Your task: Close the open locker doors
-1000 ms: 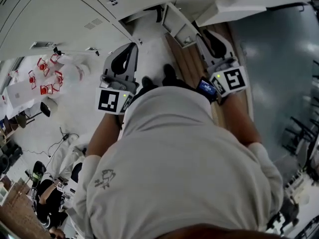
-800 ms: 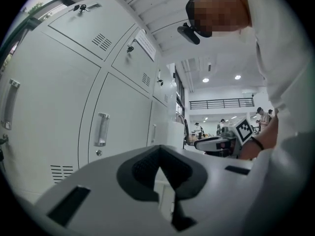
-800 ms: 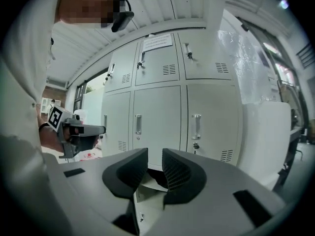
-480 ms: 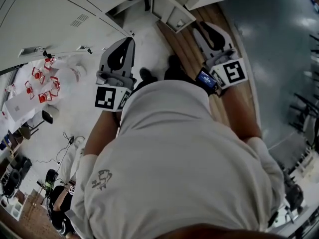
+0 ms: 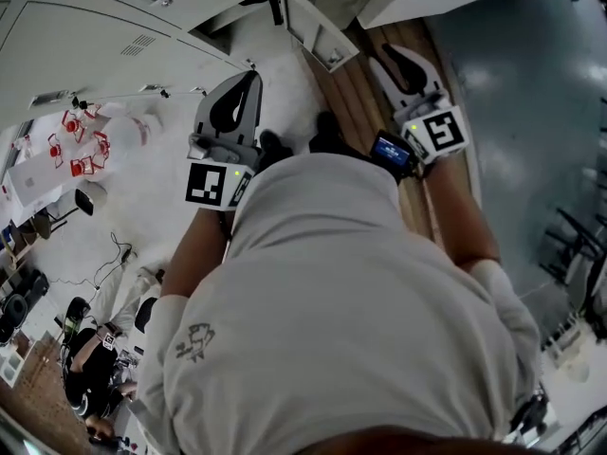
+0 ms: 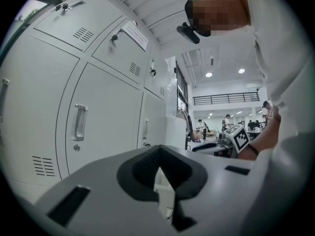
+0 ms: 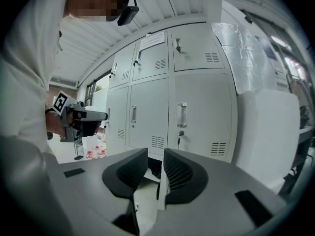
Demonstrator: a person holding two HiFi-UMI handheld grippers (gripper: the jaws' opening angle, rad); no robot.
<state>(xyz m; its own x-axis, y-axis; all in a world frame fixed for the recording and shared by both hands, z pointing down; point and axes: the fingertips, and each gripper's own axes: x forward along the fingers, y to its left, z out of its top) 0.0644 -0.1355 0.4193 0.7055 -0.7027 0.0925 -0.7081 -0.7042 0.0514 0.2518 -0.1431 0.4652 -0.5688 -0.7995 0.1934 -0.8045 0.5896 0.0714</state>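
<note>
Our right hand-held gripper (image 5: 391, 55) has its jaws a little apart, and nothing is held between them. Our left hand-held gripper (image 5: 253, 77) has its jaws together and is empty. The open locker door (image 5: 313, 27) sticks out from the lockers toward us. It is low down, just ahead of both hand-held grippers and between them. It is nearer the right one, a bit to its left. We think its long side runs up and down. Closed lockers (image 6: 78, 127) stand beside the left one. A big white thing (image 7: 268, 127) stands to the right of the right one. We see nothing in the way of the door.
</note>
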